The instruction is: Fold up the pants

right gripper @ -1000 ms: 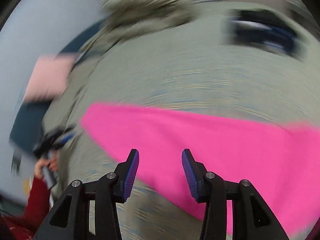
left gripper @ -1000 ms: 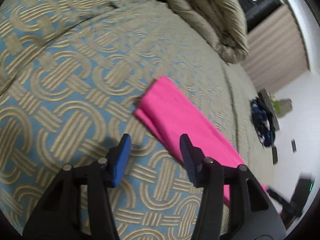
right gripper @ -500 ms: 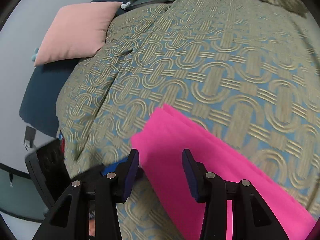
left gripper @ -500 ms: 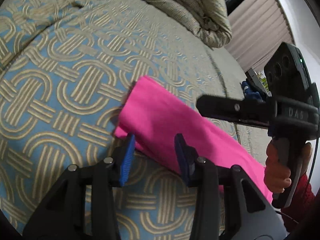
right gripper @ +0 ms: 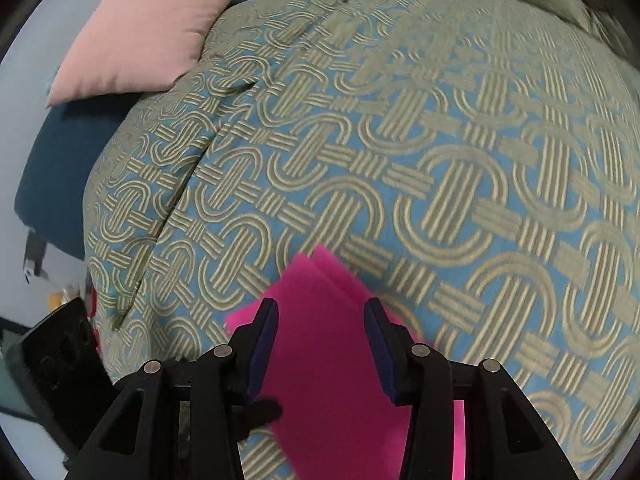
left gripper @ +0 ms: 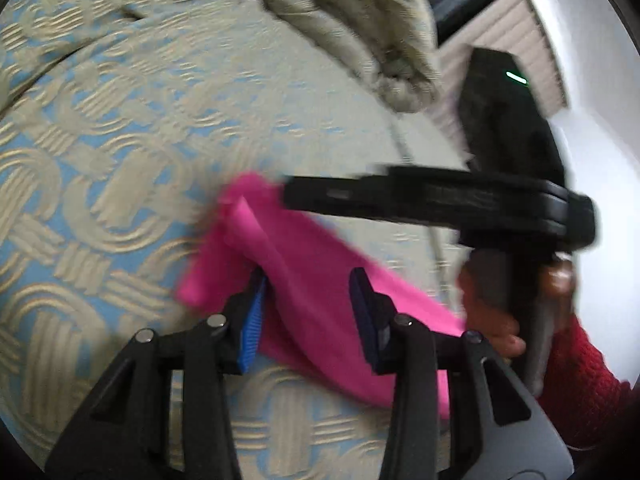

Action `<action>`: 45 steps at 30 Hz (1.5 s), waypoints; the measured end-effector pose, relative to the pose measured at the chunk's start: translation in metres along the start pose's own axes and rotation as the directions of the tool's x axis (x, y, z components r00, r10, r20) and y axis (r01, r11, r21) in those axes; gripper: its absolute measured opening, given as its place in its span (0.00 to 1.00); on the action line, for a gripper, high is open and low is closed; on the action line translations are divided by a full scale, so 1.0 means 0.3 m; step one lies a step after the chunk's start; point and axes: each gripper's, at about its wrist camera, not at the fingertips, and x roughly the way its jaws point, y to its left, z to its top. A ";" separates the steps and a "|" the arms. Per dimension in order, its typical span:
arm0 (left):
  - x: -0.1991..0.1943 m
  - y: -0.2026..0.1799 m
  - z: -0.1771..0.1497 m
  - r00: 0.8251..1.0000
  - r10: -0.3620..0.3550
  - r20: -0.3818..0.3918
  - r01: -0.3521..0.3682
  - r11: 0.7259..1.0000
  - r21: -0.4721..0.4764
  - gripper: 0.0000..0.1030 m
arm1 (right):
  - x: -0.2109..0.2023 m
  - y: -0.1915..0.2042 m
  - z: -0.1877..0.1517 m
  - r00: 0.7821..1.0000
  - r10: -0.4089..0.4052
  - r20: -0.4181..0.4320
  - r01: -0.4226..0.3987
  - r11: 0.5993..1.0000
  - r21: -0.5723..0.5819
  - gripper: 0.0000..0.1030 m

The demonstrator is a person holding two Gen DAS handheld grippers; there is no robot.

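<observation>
In the left wrist view, the left gripper (left gripper: 306, 300) sits at 6 o'clock with its jaws spread; the blue-ribbed pad (left gripper: 251, 326) on the 9 o'clock side lies against a raised fold of the pink pants (left gripper: 304, 264), while the other pad stands apart over the cloth, so nothing is pinched. The pants lie as a long folded strip on the bed (left gripper: 120, 152), running from their narrow end near the centre down toward 4 o'clock. That end is rumpled, with one layer lifted into a ridge. The picture is blurred, so the edges of the cloth are hard to read. Just beyond, at 3 o'clock, the right gripper (left gripper: 292, 196) reaches in sideways over the end of the pants, held by a hand (left gripper: 492, 320) with a red sleeve (left gripper: 588, 396). How its jaws stand cannot be told from this side. Farther off, at 12 to 1 o'clock, a bunched olive duvet (left gripper: 360, 28) lies on the bed, and past it a pleated curtain (left gripper: 532, 64).

In the right wrist view, the right gripper (right gripper: 322, 324) is at 6 o'clock, jaws spread and pinching nothing, hovering over the pants (right gripper: 320, 360), whose corner points toward 12 o'clock between the two fingers. At 8 o'clock a black device body (right gripper: 52, 364) shows at the frame edge. The blue and gold patterned bedspread (right gripper: 400, 140) fills the middle distance. At 10 to 11 o'clock, farthest away, a pink pillow (right gripper: 148, 32) rests on a dark blue sheet (right gripper: 56, 168).
</observation>
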 end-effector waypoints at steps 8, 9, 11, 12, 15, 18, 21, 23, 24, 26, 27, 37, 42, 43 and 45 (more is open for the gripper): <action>-0.019 0.011 -0.005 1.000 -0.017 -0.006 0.017 1.000 -0.003 0.41 | 0.020 0.009 0.017 1.000 0.006 -0.013 -0.006 1.000 -0.017 0.44; -0.020 0.025 -0.005 1.000 -0.010 -0.007 0.010 1.000 -0.019 0.41 | 0.026 0.009 0.013 1.000 0.008 -0.019 -0.008 1.000 -0.019 0.44; -0.018 0.059 -0.004 1.000 -0.005 -0.008 0.004 0.998 -0.058 0.41 | 0.040 0.004 0.004 1.000 0.003 -0.031 -0.003 1.000 -0.017 0.44; -0.016 0.067 -0.002 1.000 -0.006 -0.007 0.006 0.998 -0.070 0.41 | 0.052 0.000 0.000 0.999 0.003 -0.037 -0.003 1.000 -0.012 0.44; -0.012 0.076 -0.001 1.000 0.002 0.000 -0.002 0.997 -0.082 0.41 | 0.066 -0.003 -0.012 0.999 0.007 -0.045 -0.007 1.000 -0.015 0.44; -0.007 0.067 0.007 1.000 -0.006 0.012 0.007 0.997 -0.080 0.41 | 0.075 0.008 -0.020 0.999 -0.009 -0.049 0.006 0.998 -0.060 0.44; 0.003 0.055 0.016 1.000 -0.016 0.018 0.018 0.997 -0.069 0.41 | 0.080 0.021 -0.024 0.999 -0.021 -0.045 0.017 0.995 -0.097 0.21; 0.007 0.046 0.017 1.000 -0.026 0.017 0.026 0.998 -0.057 0.41 | 0.085 0.026 -0.022 0.998 -0.045 -0.042 0.040 0.993 -0.110 0.07; 0.005 0.040 0.017 0.999 -0.029 0.018 0.030 0.998 -0.050 0.41 | 0.082 0.021 -0.019 0.998 -0.049 -0.027 0.046 0.994 -0.099 0.05; -0.002 0.036 0.014 0.999 -0.026 0.019 0.027 0.999 -0.040 0.41 | 0.073 0.010 -0.010 0.999 -0.040 -0.002 0.039 0.996 -0.076 0.03; -0.010 0.037 0.011 1.000 -0.018 0.021 0.019 0.999 -0.033 0.41 | 0.063 0.000 -0.002 0.999 -0.048 0.020 0.049 0.997 -0.060 0.03; -0.073 0.111 -0.016 0.995 0.093 0.040 -0.091 0.995 -0.044 0.41 | 0.060 0.002 0.024 0.999 0.002 -0.040 -0.006 0.995 -0.102 0.09; -0.030 0.135 0.000 0.987 0.159 0.022 -0.158 0.987 -0.028 0.41 | 0.106 0.081 -0.015 0.992 -0.113 -0.054 0.097 0.965 -0.242 0.38; -0.016 0.142 0.006 0.987 0.158 0.014 -0.158 0.987 -0.027 0.41 | 0.111 0.086 -0.015 0.992 -0.119 -0.051 0.103 0.963 -0.248 0.38; 0.001 0.138 0.025 0.989 0.144 0.013 -0.144 0.989 -0.019 0.40 | 0.114 0.092 -0.014 0.992 -0.127 -0.030 0.115 0.962 -0.248 0.18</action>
